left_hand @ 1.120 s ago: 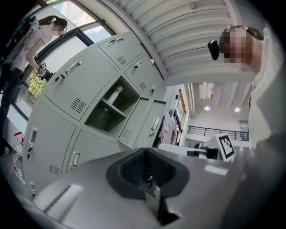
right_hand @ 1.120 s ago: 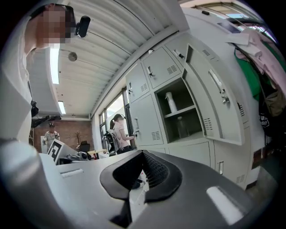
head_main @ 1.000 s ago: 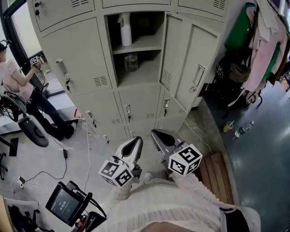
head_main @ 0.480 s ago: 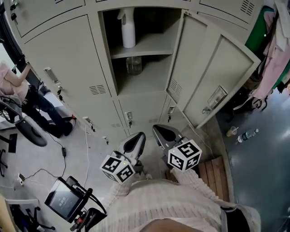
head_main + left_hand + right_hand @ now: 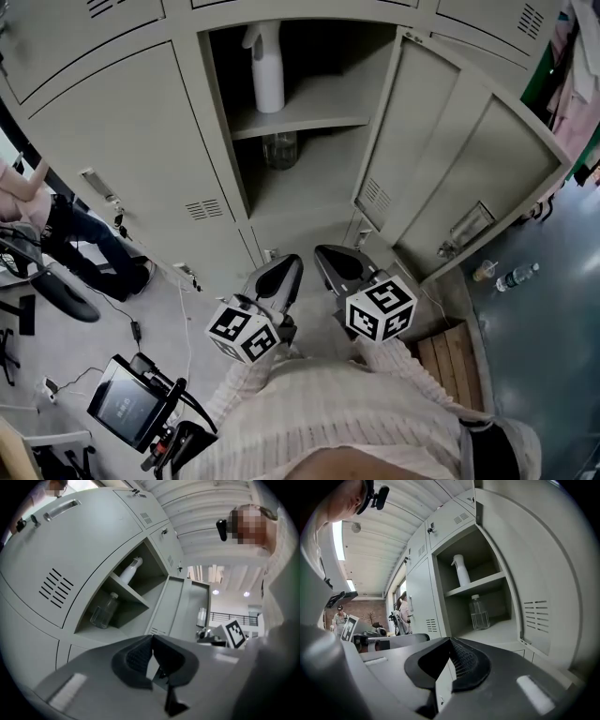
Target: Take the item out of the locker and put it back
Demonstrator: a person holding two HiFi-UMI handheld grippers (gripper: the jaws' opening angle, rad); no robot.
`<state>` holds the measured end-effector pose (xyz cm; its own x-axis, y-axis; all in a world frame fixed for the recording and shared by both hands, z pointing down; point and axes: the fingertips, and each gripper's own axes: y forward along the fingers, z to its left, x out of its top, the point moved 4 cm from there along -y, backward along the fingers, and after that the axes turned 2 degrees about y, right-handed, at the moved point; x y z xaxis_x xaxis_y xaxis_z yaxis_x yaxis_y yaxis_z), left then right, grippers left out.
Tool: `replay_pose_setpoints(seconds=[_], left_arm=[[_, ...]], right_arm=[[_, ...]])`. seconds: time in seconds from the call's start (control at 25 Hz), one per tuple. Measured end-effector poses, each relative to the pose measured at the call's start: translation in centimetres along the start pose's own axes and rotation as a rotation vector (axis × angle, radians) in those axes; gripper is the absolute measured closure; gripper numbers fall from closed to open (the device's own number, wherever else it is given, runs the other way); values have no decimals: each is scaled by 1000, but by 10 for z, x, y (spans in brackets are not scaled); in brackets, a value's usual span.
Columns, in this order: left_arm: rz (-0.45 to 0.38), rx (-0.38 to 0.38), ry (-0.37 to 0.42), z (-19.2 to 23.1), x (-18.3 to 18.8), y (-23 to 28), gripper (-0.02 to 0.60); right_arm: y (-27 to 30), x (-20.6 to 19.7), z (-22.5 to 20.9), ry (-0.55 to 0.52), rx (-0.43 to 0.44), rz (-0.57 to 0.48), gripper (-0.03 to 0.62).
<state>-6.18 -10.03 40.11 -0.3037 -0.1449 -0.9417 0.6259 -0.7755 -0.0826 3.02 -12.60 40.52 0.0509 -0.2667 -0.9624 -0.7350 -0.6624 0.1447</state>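
The grey locker (image 5: 309, 183) stands open, its door (image 5: 459, 178) swung out to the right. A white spray bottle (image 5: 267, 66) stands on the upper shelf, and a clear plastic bottle (image 5: 279, 148) stands on the lower shelf below it. Both bottles also show in the left gripper view, spray bottle (image 5: 129, 570) and clear bottle (image 5: 104, 611), and in the right gripper view, spray bottle (image 5: 461, 571) and clear bottle (image 5: 478, 612). My left gripper (image 5: 284, 270) and right gripper (image 5: 328, 255) hang side by side below the opening, short of it. Both are shut and hold nothing.
Shut locker doors (image 5: 122, 131) flank the open one on the left. A seated person (image 5: 33, 202) is at far left, with cables on the floor nearby. A screen on a stand (image 5: 122, 412) is near my left side. A wooden pallet (image 5: 450, 352), cup (image 5: 485, 270) and floor bottle (image 5: 516, 277) lie right.
Both grippers and the head camera have moved toward the locker, which now fills more of the view. The jaws have stayed shut and the bottles have not moved.
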Motion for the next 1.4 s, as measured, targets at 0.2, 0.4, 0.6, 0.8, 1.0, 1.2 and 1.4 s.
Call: replay_pose_setpoints(seconds=[0.2,0.4,0.6,0.8,1.0,1.2,1.4], left_arm=[[-1,-25,34,21,17,10,586],[-11,-35,32,41,25,13,586],[-21,-35,26,49,29,22,586],[-31,-18,38,56,37,29,586],[-19,7,73,65,43,40,586],[-31,14,95,73,55,52,586],[-40,31,98,81,61,64,586]], right_arm=[[25,5,-2,-19,-14,-8,595],[43,7,-2,-20,-28,-20,595],[52,12,-10,-32,-38,-10,595],[63,23,-18,-51,-32,-19,595],[79,33,-28,-73,-36,-29,595],[101,50,-44,-112,-42,-40,594],[129,67,-60,-134,-49,-47,565]])
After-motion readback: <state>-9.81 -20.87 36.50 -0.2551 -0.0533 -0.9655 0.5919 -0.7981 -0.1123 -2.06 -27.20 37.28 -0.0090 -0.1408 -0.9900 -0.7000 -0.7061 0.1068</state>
